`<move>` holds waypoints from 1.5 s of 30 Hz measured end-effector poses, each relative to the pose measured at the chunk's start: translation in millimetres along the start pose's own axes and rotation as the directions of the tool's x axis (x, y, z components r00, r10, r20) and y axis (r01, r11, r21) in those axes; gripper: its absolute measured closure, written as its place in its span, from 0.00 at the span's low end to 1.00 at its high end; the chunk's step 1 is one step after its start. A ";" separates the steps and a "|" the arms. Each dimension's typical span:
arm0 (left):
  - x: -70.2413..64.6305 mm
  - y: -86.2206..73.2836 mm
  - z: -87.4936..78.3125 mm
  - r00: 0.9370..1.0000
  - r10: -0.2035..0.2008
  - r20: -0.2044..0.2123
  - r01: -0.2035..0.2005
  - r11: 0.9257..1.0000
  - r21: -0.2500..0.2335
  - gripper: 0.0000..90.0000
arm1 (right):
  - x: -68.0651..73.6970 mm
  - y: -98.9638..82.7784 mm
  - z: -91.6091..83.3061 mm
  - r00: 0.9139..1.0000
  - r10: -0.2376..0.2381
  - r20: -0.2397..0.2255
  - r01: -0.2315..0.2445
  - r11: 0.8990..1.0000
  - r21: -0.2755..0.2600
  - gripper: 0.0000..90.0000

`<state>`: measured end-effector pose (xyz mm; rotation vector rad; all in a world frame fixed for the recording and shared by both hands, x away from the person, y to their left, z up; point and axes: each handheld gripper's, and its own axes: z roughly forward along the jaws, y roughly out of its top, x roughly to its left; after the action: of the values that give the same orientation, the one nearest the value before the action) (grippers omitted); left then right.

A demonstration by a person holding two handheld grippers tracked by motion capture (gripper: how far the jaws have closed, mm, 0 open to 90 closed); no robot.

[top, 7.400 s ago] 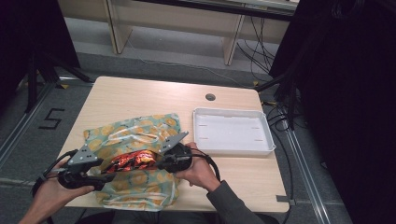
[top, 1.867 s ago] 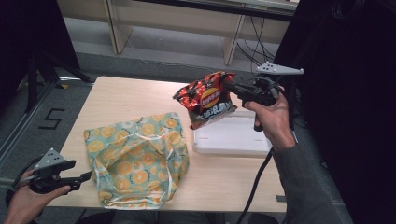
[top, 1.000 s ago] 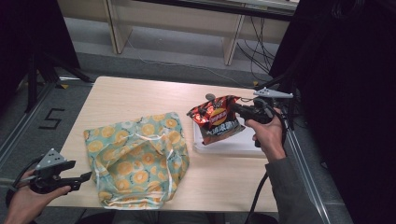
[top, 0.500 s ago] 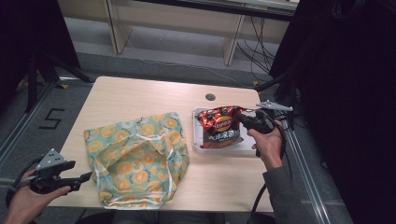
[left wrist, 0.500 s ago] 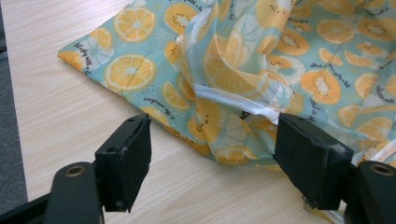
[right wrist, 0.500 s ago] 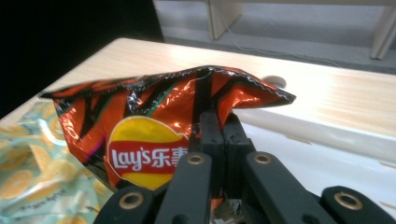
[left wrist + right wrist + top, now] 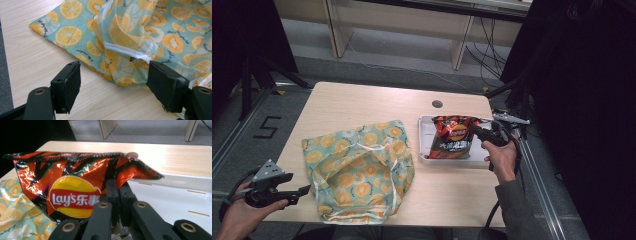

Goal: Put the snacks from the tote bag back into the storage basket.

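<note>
High view: chip bag held over the white tray

High view gives me the table [image 7: 362,105] as the biggest thing, pale wood across the middle of the frame. On its lower left half lies the fruit-print cloth bag [image 7: 359,170], flat and crumpled, its mouth toward the upper right. At centre right sits the white tray [image 7: 424,142], just beside the cloth bag but apart from it. I see the chip bag [image 7: 452,142], red and black foil, standing over the tray's left part; whether its bottom touches the tray floor I cannot tell. My right hand-held gripper [image 7: 477,132] comes in from the right edge, and in the right gripper view its jaws are pinched tight on the chip bag's [image 7: 72,192] foil edge, with the tray [image 7: 175,195] behind. My left hand-held gripper [image 7: 302,191] sits at the lower left corner, off the table edge, jaws spread wide with nothing between them; the left gripper view shows the cloth bag [image 7: 130,40] just beyond them.
</note>
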<state>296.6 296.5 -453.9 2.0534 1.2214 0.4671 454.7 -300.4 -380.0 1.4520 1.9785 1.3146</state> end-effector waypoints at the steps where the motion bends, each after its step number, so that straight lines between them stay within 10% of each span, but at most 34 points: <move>1: 0.7 0.1 -0.7 1.000 0.009 -0.007 -0.009 1.000 0.006 0.30 | -0.8 0.5 1.0 1.000 -0.009 0.009 0.009 1.000 0.001 0.99; 26: 11.2 -2.8 -1.4 0.999 -0.024 -0.039 0.025 0.999 0.025 0.30 | -6.8 14.1 45.3 0.998 0.005 0.068 -0.005 1.000 0.010 0.94; 28: 11.5 -3.0 -1.0 0.999 -0.019 -0.040 0.020 0.999 0.031 0.30 | -3.4 13.0 48.8 0.995 0.063 0.079 -0.065 0.998 0.017 0.93; 31: 9.2 -3.2 0.0 0.998 -0.044 -0.035 0.044 0.999 0.006 0.30 | -8.4 13.3 52.8 0.995 0.012 0.098 -0.015 1.000 0.024 0.93; 32: 9.8 -3.1 -0.6 0.999 -0.036 -0.036 0.036 0.999 0.012 0.30 | -4.3 12.7 53.2 0.993 0.079 0.090 -0.082 0.996 0.033 0.92; 45: 12.4 -3.4 -2.3 0.998 -0.038 -0.050 0.039 0.999 0.012 0.30 | -14.4 2.8 61.7 0.992 0.032 0.126 -0.038 0.998 0.042 0.78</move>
<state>299.2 309.2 -455.3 2.0369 1.2939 0.4956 507.0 -284.2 -412.1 1.5562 1.9206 1.1706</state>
